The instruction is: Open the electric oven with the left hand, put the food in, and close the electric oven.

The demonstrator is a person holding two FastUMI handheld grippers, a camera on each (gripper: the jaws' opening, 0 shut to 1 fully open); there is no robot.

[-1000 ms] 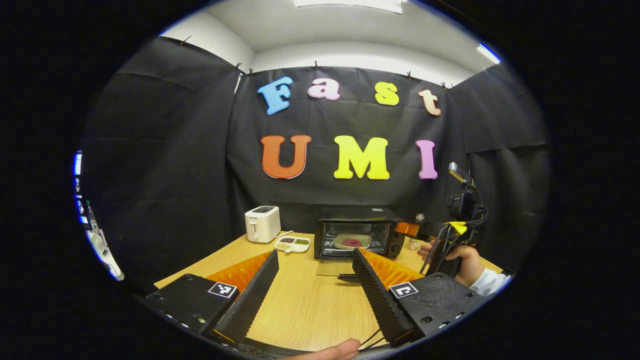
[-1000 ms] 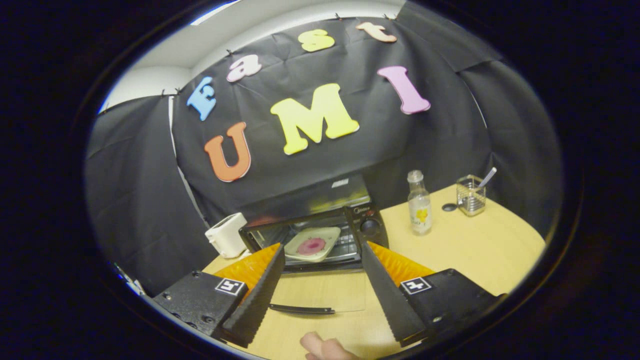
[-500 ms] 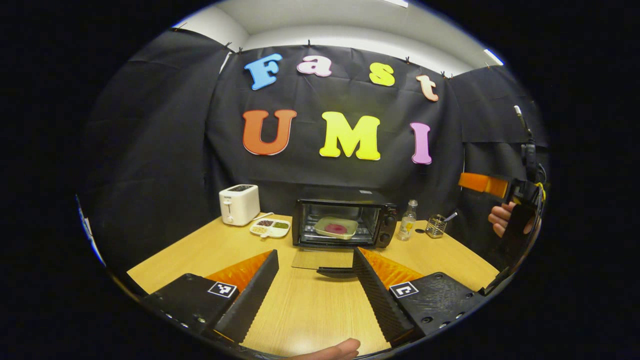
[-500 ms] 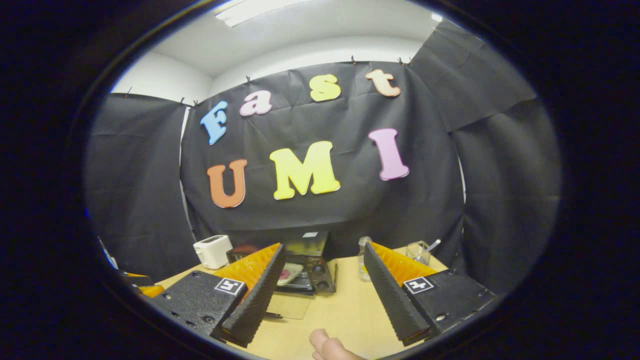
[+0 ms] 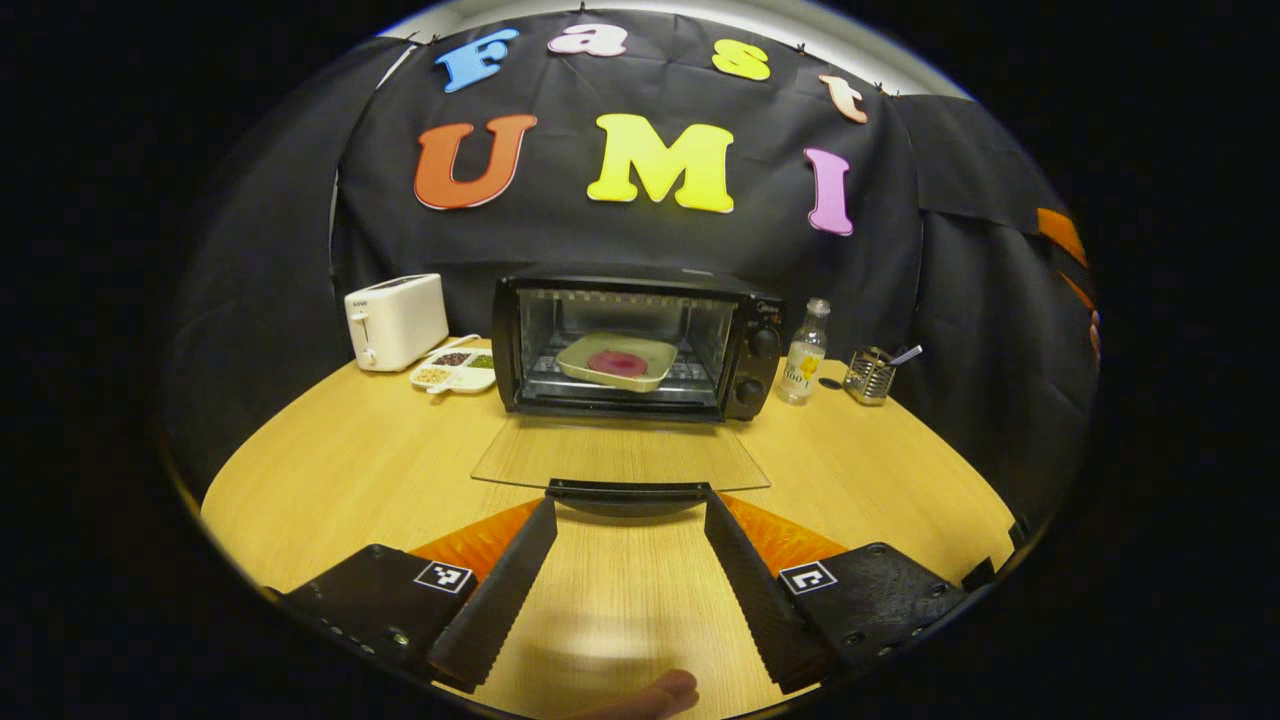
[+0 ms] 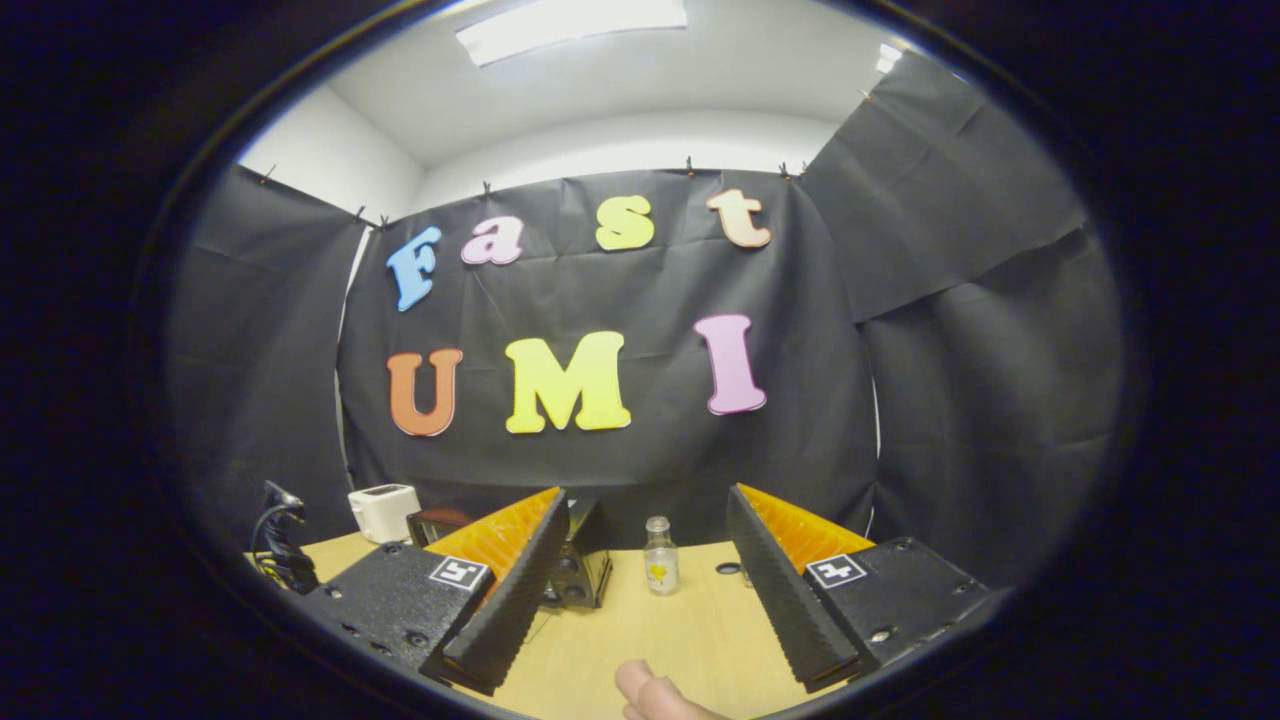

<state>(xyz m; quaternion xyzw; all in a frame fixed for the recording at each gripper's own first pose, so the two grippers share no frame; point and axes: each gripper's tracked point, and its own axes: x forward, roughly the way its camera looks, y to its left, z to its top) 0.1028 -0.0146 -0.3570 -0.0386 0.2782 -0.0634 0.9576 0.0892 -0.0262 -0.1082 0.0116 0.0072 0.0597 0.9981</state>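
Inside boxy black oven, squarish plate sits.

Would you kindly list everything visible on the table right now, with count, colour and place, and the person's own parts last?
Table: one, light wood, under everything.
Oven: one, black, table's back middle, glass door folded down open.
Plate: one, pale with a red centre, on the oven's rack.
Toaster: one, white, left of the oven.
Divided dish: one, white, between toaster and oven.
Bottle: one, clear, yellow label, right of the oven.
Wire holder: one, metal, right of the bottle.
Left gripper: black with orange, jaws open, just before the door's handle.
Right gripper: black with orange, jaws open, farther back from the oven.
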